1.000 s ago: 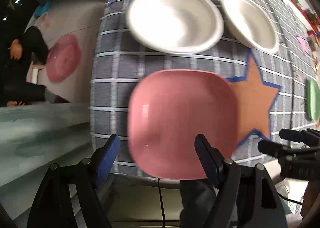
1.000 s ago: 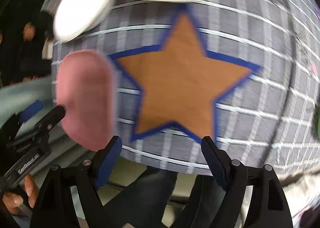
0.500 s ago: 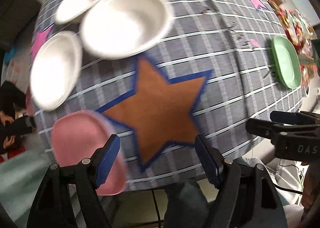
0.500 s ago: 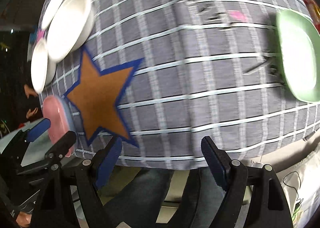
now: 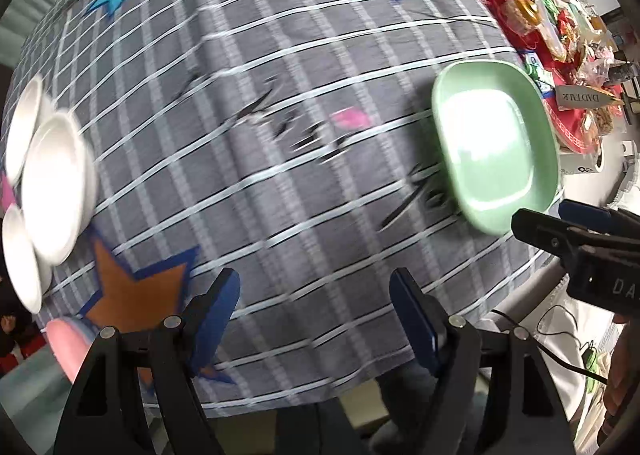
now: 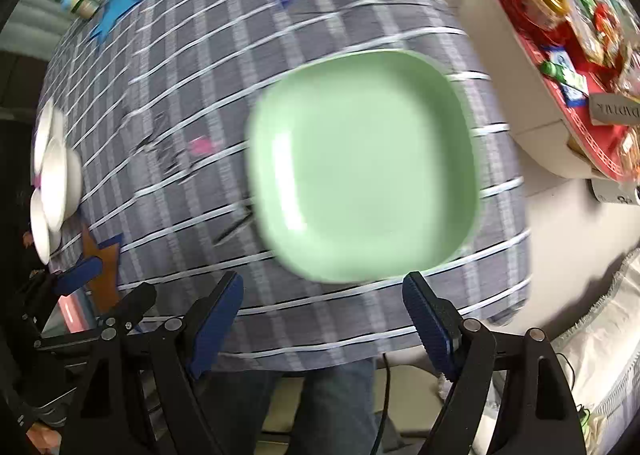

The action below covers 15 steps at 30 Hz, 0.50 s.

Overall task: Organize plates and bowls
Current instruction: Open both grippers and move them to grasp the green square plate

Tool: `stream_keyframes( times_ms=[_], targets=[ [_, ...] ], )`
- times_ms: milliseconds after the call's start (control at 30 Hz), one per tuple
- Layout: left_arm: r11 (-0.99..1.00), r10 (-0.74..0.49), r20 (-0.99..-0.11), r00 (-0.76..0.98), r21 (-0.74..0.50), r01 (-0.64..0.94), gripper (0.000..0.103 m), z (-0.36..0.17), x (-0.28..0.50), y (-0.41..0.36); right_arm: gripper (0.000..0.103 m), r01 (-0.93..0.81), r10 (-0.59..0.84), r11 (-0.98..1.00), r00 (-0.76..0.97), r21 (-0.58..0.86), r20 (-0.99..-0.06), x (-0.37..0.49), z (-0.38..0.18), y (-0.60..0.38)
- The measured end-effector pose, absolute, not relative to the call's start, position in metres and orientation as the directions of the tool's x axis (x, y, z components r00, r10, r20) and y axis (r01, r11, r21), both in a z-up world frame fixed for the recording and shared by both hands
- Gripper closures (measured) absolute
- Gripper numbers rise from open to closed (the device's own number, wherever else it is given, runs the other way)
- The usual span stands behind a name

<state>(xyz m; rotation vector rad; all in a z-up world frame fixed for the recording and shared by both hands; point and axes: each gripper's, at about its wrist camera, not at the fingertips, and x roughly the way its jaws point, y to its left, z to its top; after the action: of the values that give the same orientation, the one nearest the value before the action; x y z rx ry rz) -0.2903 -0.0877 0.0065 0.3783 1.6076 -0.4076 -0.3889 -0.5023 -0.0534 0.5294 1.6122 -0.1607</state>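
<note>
Left wrist view catches "DA" in pale letters on the black body of the right gripper (image 5: 560, 223) poking in from the right, plus a mirrored tag that looks like "DADTAK" on the cluttered red tray of snacks (image 5: 576, 135) past the table edge. On the grey checked tablecloth with felt stars (image 5: 280, 159) there's a pale green rounded-square plate (image 6: 360, 167) near the right edge, three round white bowls (image 5: 52, 183) bunched at the far left, and a pink plate (image 5: 66, 339) peeking out by the orange star. Both the right one and the left gripper (image 5: 316, 319) have their blue-padded jaws spread wide with nothing between them, hovering over the cloth, the right sitting just short of the green plate's near rim.
</note>
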Motion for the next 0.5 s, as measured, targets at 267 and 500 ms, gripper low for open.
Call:
stream_keyframes(
  times_ms=[267, 500],
  targets=[
    [0.907, -0.009, -0.998, -0.067, -0.036, 0.419, 0.023, -0.017, -0.272, -0.135, 0.02, 0.452, 0.204, 0.878, -0.049, 0.16, -0.978, -0.386, -0.078, -0.589],
    [0.926, -0.009, -0.999, -0.045, -0.026, 0.376, 0.023, -0.04, -0.253, -0.152, 0.02, 0.42, 0.199, 0.894, -0.059, 0.156, -0.978, -0.361, -0.087, -0.62]
  ],
)
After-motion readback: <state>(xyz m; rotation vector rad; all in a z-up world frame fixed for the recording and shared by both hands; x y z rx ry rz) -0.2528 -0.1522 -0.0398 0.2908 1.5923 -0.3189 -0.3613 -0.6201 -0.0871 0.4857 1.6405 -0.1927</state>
